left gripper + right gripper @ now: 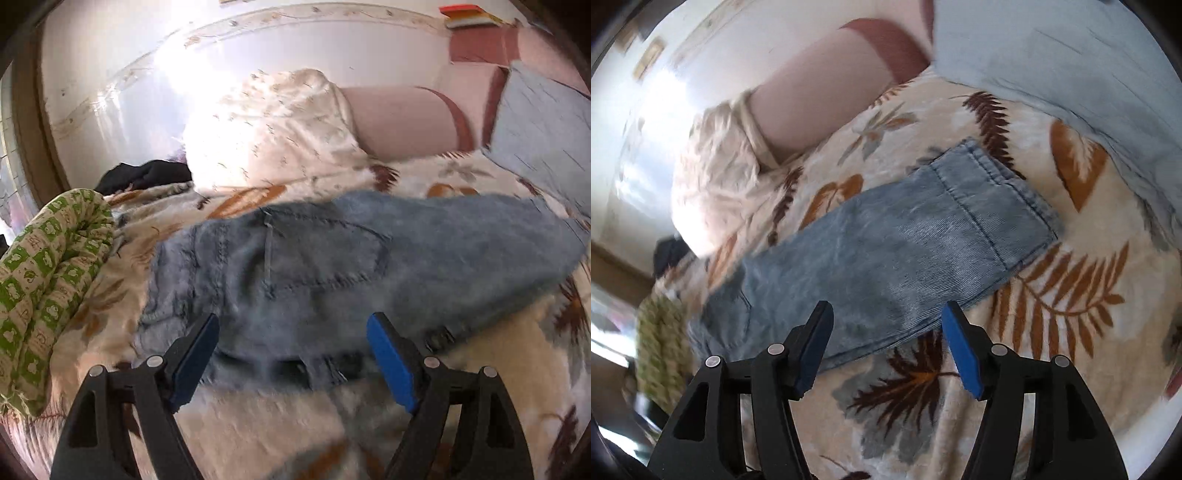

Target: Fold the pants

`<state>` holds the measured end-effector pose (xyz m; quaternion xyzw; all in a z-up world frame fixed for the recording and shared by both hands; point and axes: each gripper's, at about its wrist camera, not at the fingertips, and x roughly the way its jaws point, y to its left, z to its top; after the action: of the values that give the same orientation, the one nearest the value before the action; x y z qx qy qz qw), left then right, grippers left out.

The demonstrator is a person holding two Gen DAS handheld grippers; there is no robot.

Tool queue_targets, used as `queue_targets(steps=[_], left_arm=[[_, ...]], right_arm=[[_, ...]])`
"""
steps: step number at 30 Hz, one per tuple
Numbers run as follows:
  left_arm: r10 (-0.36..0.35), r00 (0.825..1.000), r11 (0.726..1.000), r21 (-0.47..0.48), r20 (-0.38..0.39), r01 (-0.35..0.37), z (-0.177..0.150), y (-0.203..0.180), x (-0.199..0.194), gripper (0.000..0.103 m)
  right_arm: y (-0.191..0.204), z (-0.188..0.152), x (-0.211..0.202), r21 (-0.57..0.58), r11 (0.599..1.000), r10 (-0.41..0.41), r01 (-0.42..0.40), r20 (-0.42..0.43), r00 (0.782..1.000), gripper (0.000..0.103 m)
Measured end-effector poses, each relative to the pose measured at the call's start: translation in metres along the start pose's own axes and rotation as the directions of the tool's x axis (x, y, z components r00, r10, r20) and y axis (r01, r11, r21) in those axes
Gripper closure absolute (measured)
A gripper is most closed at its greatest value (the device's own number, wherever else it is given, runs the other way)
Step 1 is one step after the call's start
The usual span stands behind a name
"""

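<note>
Light blue jeans [332,266] lie flat on a leaf-patterned blanket [258,424], legs folded onto each other, waist toward the left and hems toward the right. My left gripper [293,325] is open and empty, hovering over the waist end near its front edge. In the right wrist view the jeans [886,251] stretch diagonally from lower left to the hem at upper right. My right gripper [886,314] is open and empty, just above the front edge of the leg.
A green-patterned rolled quilt [48,280] lies at the left. A cream bundle [273,136] and pink bolster [402,118] sit behind the jeans. A pale blue pillow [546,140] is at the right; it also shows in the right wrist view [1071,62]. Dark clothing [147,175] lies far left.
</note>
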<state>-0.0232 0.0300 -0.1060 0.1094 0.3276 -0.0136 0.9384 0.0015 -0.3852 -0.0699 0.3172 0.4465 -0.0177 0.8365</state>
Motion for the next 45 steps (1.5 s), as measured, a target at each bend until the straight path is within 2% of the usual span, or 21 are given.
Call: queue_targets(steps=[2, 5, 8, 10, 12, 14, 18, 21, 23, 29, 33, 36, 40, 42, 45], left_arm=[[-0.01, 1.0, 1.0, 0.025, 0.0, 0.01, 0.001, -0.011, -0.011, 0.019], [-0.058, 0.998, 0.997, 0.046, 0.014, 0.058, 0.013, -0.028, -0.028, 0.016], [-0.115, 0.993, 0.993, 0.041, 0.026, 0.114, 0.032, -0.041, -0.044, 0.014], [-0.129, 0.991, 0.991, 0.048, 0.036, 0.127, 0.047, -0.051, -0.053, 0.013], [-0.145, 0.988, 0.988, 0.059, 0.047, 0.142, 0.064, -0.062, -0.058, 0.013], [-0.165, 0.986, 0.985, 0.055, 0.041, 0.162, 0.081, -0.071, -0.058, 0.012], [-0.216, 0.976, 0.973, 0.084, 0.012, 0.214, 0.116, -0.099, -0.051, 0.012], [-0.21, 0.978, 0.968, 0.143, 0.009, 0.206, 0.137, -0.126, -0.041, 0.012], [-0.213, 0.977, 0.963, 0.17, 0.008, 0.209, 0.144, -0.14, -0.033, 0.012], [-0.248, 0.968, 0.94, 0.235, -0.031, 0.248, 0.169, -0.184, -0.004, 0.012], [-0.275, 0.957, 0.894, 0.342, -0.089, 0.289, 0.177, -0.215, 0.021, 0.012], [-0.321, 0.934, 0.855, 0.376, -0.158, 0.357, 0.184, -0.231, 0.043, 0.012], [-0.366, 0.901, 0.821, 0.376, -0.231, 0.43, 0.194, -0.25, 0.068, 0.012], [-0.401, 0.878, 0.794, 0.379, -0.262, 0.476, 0.196, -0.26, 0.076, 0.012], [-0.44, 0.844, 0.765, 0.364, -0.305, 0.531, 0.2, -0.277, 0.087, 0.013]], right_arm=[[-0.002, -0.013, -0.006, -0.038, 0.998, 0.06, -0.059, 0.016, 0.998, 0.032], [-0.017, -0.031, 0.001, -0.039, 0.997, 0.061, -0.061, 0.006, 0.998, 0.032], [-0.041, -0.037, 0.008, 0.034, 0.996, 0.086, -0.085, -0.004, 0.996, 0.032], [-0.055, -0.038, 0.003, 0.064, 0.991, 0.116, -0.119, 0.043, 0.992, 0.032], [-0.07, -0.036, -0.005, 0.093, 0.99, 0.096, -0.105, 0.097, 0.991, 0.032], [-0.084, -0.03, -0.011, 0.142, 0.978, 0.13, -0.15, 0.14, 0.982, 0.03], [-0.101, -0.018, -0.018, 0.182, 0.971, 0.119, -0.156, 0.203, 0.972, 0.031], [-0.125, -0.01, -0.01, 0.289, 0.926, 0.192, -0.245, 0.2, 0.961, 0.03], [-0.137, -0.008, -0.004, 0.341, 0.907, 0.195, -0.249, 0.185, 0.963, 0.03], [-0.145, -0.001, -0.007, 0.358, 0.895, 0.203, -0.264, 0.199, 0.959, 0.03], [-0.156, 0.0, -0.001, 0.416, 0.843, 0.283, -0.343, 0.199, 0.938, 0.03], [-0.161, 0.001, 0.0, 0.44, 0.818, 0.311, -0.371, 0.205, 0.928, 0.031], [-0.167, 0.002, 0.003, 0.475, 0.79, 0.328, -0.389, 0.209, 0.921, 0.031], [-0.17, 0.001, 0.008, 0.502, 0.772, 0.333, -0.39, 0.203, 0.921, 0.031], [-0.171, 0.002, 0.011, 0.516, 0.771, 0.315, -0.373, 0.2, 0.928, 0.031]])
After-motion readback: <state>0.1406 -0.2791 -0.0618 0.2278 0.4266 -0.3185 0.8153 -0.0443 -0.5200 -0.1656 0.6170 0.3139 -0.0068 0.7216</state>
